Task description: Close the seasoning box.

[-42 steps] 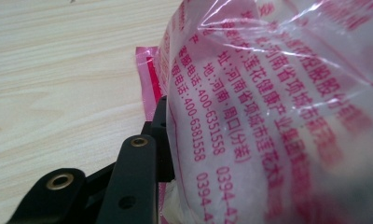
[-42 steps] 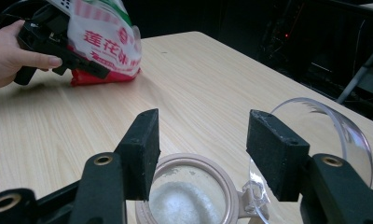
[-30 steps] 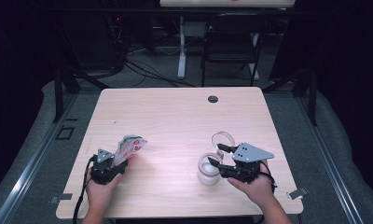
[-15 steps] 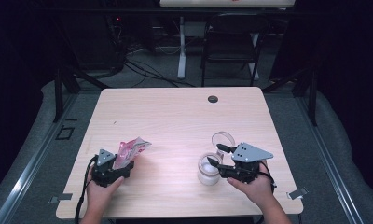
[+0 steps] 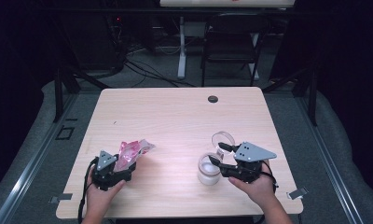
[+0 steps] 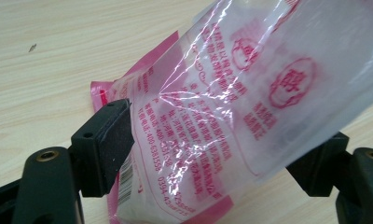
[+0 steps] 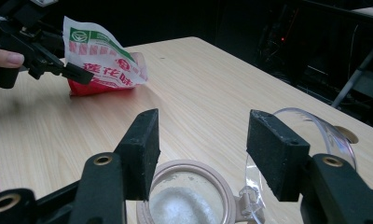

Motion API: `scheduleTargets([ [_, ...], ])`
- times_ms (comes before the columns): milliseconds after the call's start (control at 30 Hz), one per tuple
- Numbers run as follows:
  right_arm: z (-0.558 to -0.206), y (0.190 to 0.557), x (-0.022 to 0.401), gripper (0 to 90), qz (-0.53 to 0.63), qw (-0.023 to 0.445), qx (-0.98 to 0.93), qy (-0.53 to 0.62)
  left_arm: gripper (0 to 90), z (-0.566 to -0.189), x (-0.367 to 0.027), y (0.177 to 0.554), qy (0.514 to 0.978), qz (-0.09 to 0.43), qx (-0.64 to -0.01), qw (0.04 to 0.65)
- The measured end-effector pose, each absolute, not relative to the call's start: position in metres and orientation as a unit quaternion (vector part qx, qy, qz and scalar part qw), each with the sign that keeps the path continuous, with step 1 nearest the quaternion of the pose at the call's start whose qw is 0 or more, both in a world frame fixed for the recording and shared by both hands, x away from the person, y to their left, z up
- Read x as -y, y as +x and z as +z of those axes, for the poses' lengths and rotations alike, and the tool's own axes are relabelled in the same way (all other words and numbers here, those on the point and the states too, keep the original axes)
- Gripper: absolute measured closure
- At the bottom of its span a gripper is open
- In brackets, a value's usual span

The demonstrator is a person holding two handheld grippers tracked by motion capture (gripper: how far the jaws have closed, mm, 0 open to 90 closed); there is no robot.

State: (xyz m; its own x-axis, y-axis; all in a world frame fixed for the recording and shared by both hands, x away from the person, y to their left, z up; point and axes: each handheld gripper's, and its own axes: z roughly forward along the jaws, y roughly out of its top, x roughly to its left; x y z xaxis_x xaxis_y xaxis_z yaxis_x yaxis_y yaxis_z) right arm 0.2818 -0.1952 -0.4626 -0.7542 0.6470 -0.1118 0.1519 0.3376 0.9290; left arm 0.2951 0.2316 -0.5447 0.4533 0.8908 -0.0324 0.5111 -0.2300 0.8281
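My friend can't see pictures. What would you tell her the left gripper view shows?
A crinkly clear bag with red print lies between the left gripper's two wide-open black jaws, which have just been opening. The pale wooden table lies under it.

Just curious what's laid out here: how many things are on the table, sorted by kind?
Pink-and-clear plastic bags: 1
Jars with white powder, clear hinged lid open: 1
Hand-held claws, left and right: 2
Total: 4
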Motion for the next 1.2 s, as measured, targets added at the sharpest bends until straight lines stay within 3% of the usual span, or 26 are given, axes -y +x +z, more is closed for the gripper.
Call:
scheduleTargets([
  [867,-0.449,0.278,0.205,48.2,0.521,0.252,-0.77,0.268,24.7,-0.529,-0.192,0.266,0.773,0.227,-0.401,0.436],
  [1200,-0.444,0.279,0.215,55.6,0.519,0.26,-0.765,0.28,26.7,-0.535,-0.185,0.268,0.781,0.216,-0.397,0.43],
])
